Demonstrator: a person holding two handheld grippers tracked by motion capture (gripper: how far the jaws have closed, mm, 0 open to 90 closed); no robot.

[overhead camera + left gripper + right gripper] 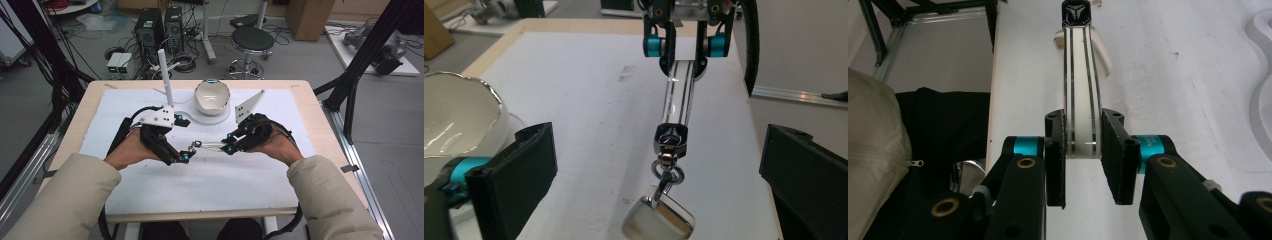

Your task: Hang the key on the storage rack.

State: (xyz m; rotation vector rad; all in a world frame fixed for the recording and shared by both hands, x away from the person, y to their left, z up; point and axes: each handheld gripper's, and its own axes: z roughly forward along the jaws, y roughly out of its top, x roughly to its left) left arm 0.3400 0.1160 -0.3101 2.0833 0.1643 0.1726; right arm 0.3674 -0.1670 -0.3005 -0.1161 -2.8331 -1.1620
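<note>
High view first: your right hand-held gripper [231, 142] is clamped on one end of a pale strap with two dark stripes [212, 146], above the middle of the white mat [200, 180] on the table [310, 107]. Your left hand-held gripper [187, 152] stands with its jaws spread wide, holding nothing. The left gripper view shows the strap's metal swivel clasp [669, 145] and a shiny rounded metal pendant [659, 217] hanging between those open jaws, touching neither. A white gold-rimmed ceramic bowl [212, 96] sits on its white stand near the far edge, well apart from the strap. You have bare mat toward your side.
</note>
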